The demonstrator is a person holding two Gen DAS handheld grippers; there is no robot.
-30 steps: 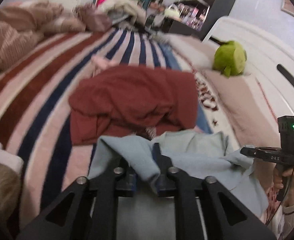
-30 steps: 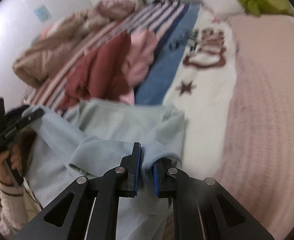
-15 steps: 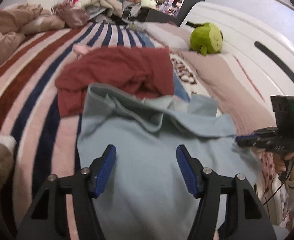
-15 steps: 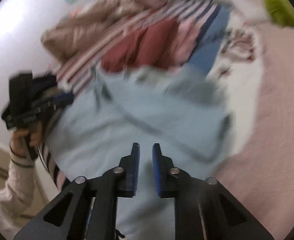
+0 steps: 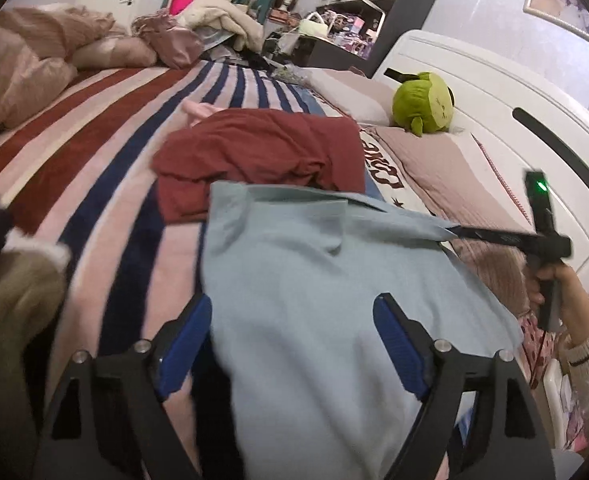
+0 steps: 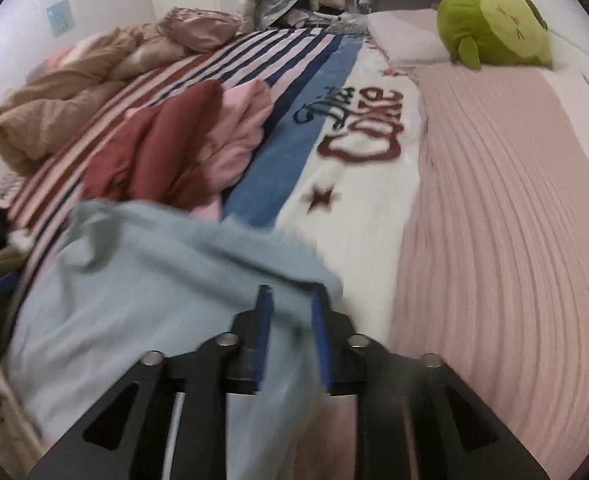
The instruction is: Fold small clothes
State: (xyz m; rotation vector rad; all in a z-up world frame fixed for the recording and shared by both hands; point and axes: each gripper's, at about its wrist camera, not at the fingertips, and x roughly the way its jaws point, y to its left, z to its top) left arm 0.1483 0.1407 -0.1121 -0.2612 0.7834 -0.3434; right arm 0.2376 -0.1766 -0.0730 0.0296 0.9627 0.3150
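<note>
Pale blue cloth, soft and matte like a jersey knit, now lies spread out on the near edge of the bed; a second ago it was bunched up, pinched in both claws. This light blue garment (image 5: 318, 304) has a folded flap across its far part, and its far edge overlaps the crumpled maroon garment (image 5: 262, 156).

The left gripper (image 5: 292, 332) has just been opening: its blue ribbed pads (image 5: 398, 344) stand wide apart, hovering over the cloth and not pressing it. A second ago they were closed on a fold.

The right gripper (image 6: 292, 324) has just been opening a little after being clamped tight. Its jaws are parted by a narrow gap with the garment's near right corner lying between them, and the blur leaves it unclear whether the pads touch the cloth. From the left wrist view its dark fingers reach to the garment's right edge, gripped by a hand (image 5: 554, 284) in a cream knit sleeve.

Beyond the blue garment, a pink garment (image 6: 238, 136) lies beside the maroon one on the fluffy striped blanket (image 5: 94, 168). A ribbed pink cover (image 6: 506, 216) runs along the bed's right side, with a round green plush toy (image 6: 494, 24) at its far end.
</note>
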